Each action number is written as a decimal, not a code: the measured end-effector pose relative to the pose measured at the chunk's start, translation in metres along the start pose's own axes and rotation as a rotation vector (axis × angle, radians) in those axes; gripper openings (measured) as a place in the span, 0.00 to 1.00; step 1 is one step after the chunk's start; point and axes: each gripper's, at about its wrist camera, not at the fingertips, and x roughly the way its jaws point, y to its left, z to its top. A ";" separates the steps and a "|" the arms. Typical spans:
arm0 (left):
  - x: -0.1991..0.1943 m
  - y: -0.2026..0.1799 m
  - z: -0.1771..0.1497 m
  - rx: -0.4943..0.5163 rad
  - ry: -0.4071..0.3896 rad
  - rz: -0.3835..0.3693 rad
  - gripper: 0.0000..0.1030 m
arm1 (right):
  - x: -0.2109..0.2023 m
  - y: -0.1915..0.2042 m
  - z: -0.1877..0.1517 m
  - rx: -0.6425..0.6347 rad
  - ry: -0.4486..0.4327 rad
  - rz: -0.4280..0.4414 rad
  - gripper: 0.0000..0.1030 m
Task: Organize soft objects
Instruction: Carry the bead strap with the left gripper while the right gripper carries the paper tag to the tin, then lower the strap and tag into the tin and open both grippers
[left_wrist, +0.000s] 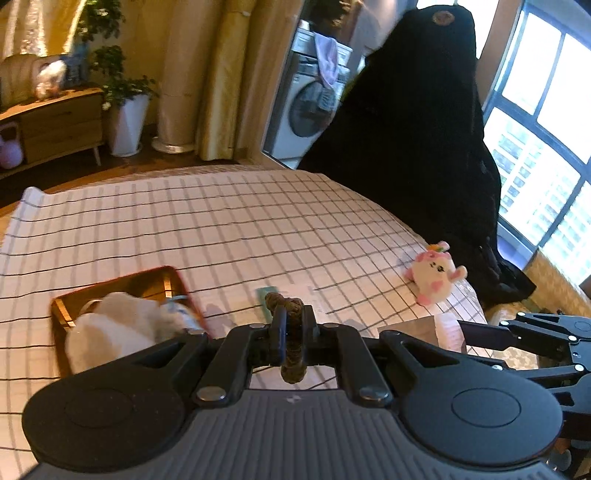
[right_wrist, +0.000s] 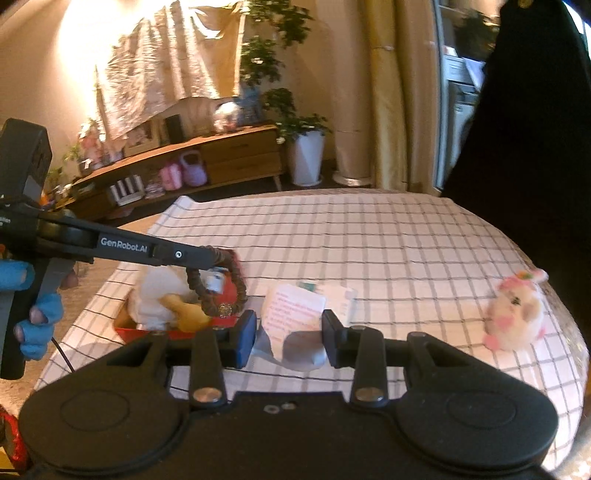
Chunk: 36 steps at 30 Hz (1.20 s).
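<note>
Left hand-held gripper (left_wrist: 291, 325) is clamped shut on a brown ruched fabric scrunchie (right_wrist: 218, 284), which hangs as a loop from its fingertips in the right wrist view, over the tray. A hand in a blue glove (right_wrist: 37, 321) holds that gripper's grip at nine o'clock in the same view. Below the loop, at about eight o'clock on the bed, lies a red-rimmed wooden tray (left_wrist: 122, 284) with a white plush toy (left_wrist: 118, 325) and a yellow plush piece (right_wrist: 188, 314) in it. The bed wears a white sheet with a dark grid pattern (left_wrist: 229, 221). Right hand-held gripper (right_wrist: 289, 334) has its jaws partly apart, holding a white paper pack with pink print (right_wrist: 295, 310) between its pads, a little above the sheet. Further right, at three o'clock near the bed's edge, a small white and pink plush unicorn (left_wrist: 436, 273) sits alone, well apart from the tray. Behind it a black draped shape (left_wrist: 417, 129) stands beside the window.
</note>
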 end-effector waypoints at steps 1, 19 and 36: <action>-0.005 0.005 0.000 -0.005 -0.006 0.007 0.07 | 0.002 0.005 0.003 -0.009 -0.002 0.009 0.35; -0.066 0.106 0.001 -0.057 -0.057 0.161 0.07 | 0.063 0.097 0.038 -0.130 0.037 0.137 0.35; -0.028 0.147 0.029 -0.116 -0.095 0.160 0.07 | 0.149 0.111 0.043 -0.161 0.129 0.078 0.36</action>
